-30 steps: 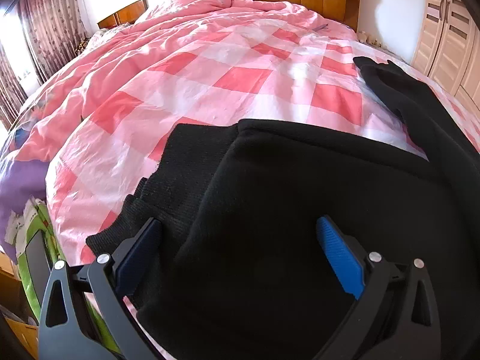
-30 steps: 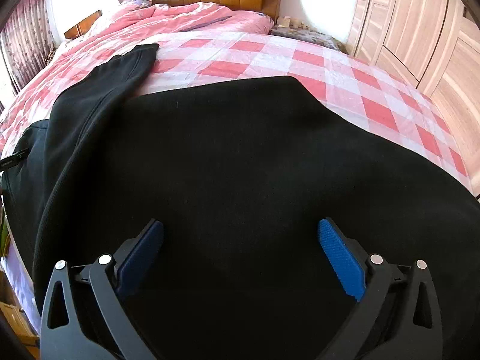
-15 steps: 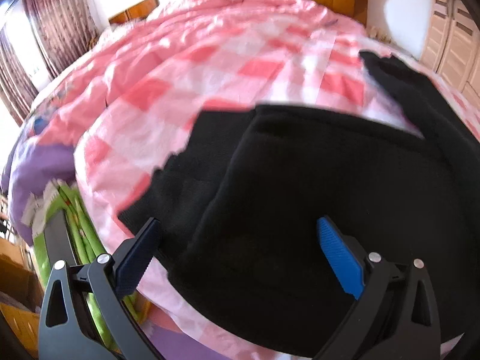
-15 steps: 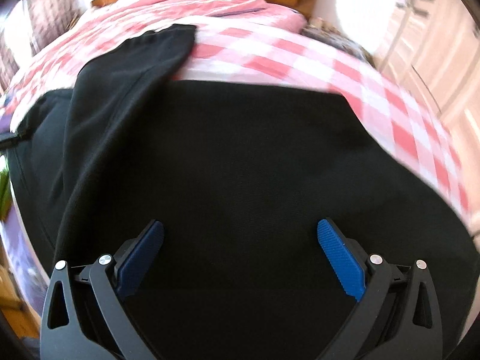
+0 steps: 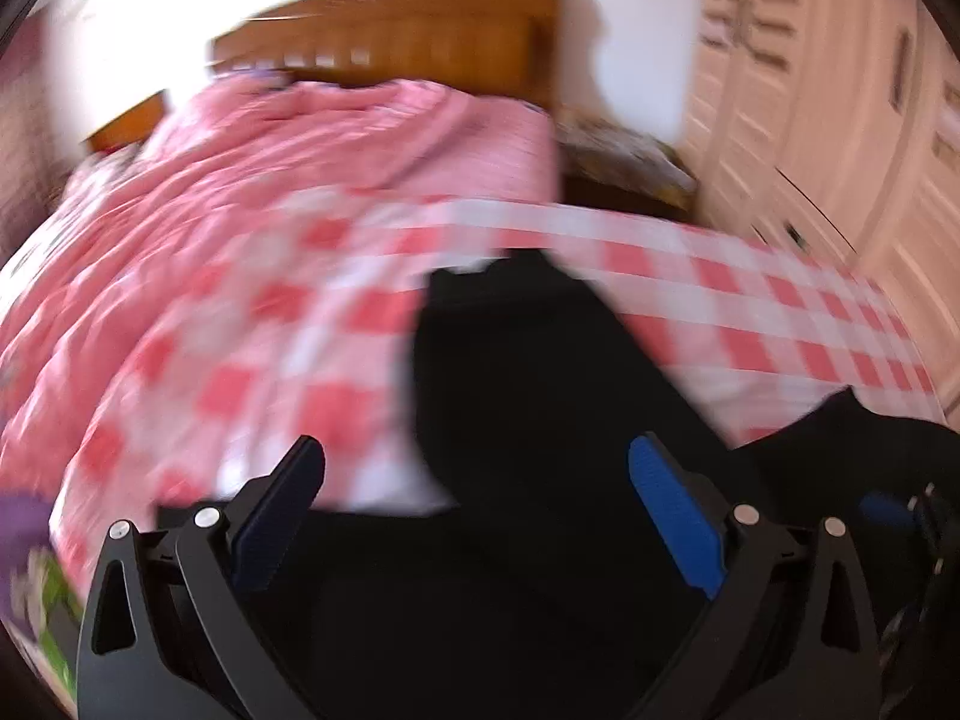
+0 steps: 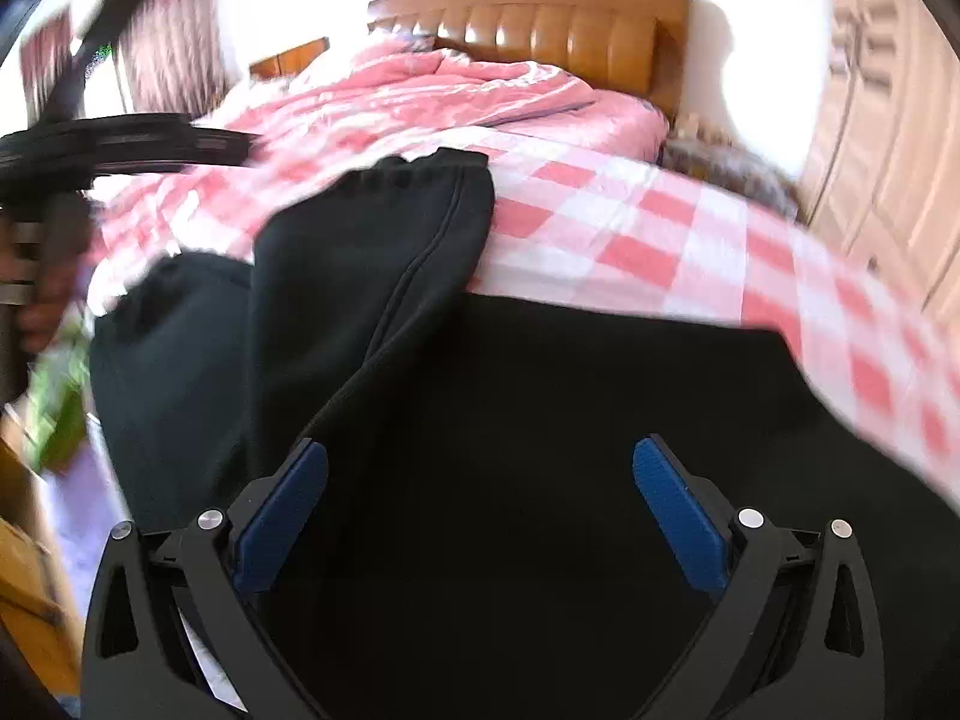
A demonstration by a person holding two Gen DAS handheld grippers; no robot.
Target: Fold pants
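Observation:
Black pants [image 5: 540, 396] lie spread on a pink checked quilt [image 5: 252, 324]. One leg runs away from me, and its elastic cuff [image 6: 420, 177] is at the far end. My left gripper [image 5: 474, 462] is open over the black cloth, its blue pads wide apart with nothing between them. My right gripper [image 6: 480, 459] is also open, above the wide part of the pants [image 6: 540, 420]. The right gripper's blue pad [image 5: 885, 510] shows at the right edge of the left wrist view. The left gripper [image 6: 126, 138] appears upper left in the right wrist view, held by a hand [image 6: 45, 300]. The left wrist view is blurred.
A wooden headboard [image 6: 558, 30] stands at the far end of the bed. Pale wardrobe doors [image 6: 888, 120] line the right side. Curtains [image 6: 156, 48] hang at the back left. Green items [image 6: 60, 414] and a cardboard box [image 6: 24, 570] sit off the bed's left edge.
Both views have swung right and lifted away from the cloth; the left view now faces the wardrobe side. The long leg and its cuff show more centrally. Both grippers stay open.

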